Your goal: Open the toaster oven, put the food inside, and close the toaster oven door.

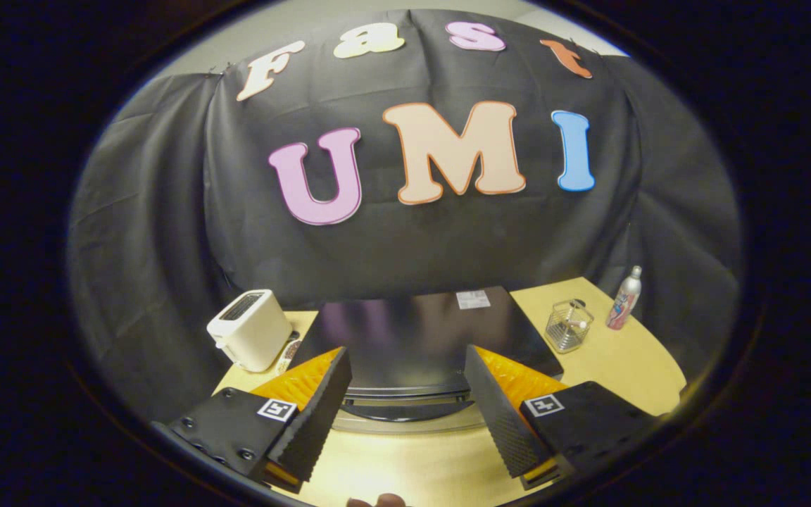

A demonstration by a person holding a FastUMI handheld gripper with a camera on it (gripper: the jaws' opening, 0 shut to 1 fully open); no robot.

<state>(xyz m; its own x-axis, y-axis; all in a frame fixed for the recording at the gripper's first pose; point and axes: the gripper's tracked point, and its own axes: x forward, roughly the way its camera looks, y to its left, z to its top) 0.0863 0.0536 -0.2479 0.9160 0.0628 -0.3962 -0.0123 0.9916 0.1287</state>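
Note:
I look down on the toaster oven (419, 324), a black box with a glossy top and a white sticker near its back edge. It stands on the light wooden table (631, 359). Its silver front edge and handle (405, 415) show between my fingers, and from this height I cannot tell how the door stands. My gripper (405, 352) hovers above the oven's front, open wide, with nothing between the fingers (314, 408). A small brownish thing (377, 501) peeks in below the fingers, too little of it to identify.
A white slot toaster (250, 327) stands left of the oven, with a small patterned item (288, 354) beside it. To the oven's right are a clear wire-framed container (569, 325) and a silver and pink bottle (624, 299). Black cloth walls the back.

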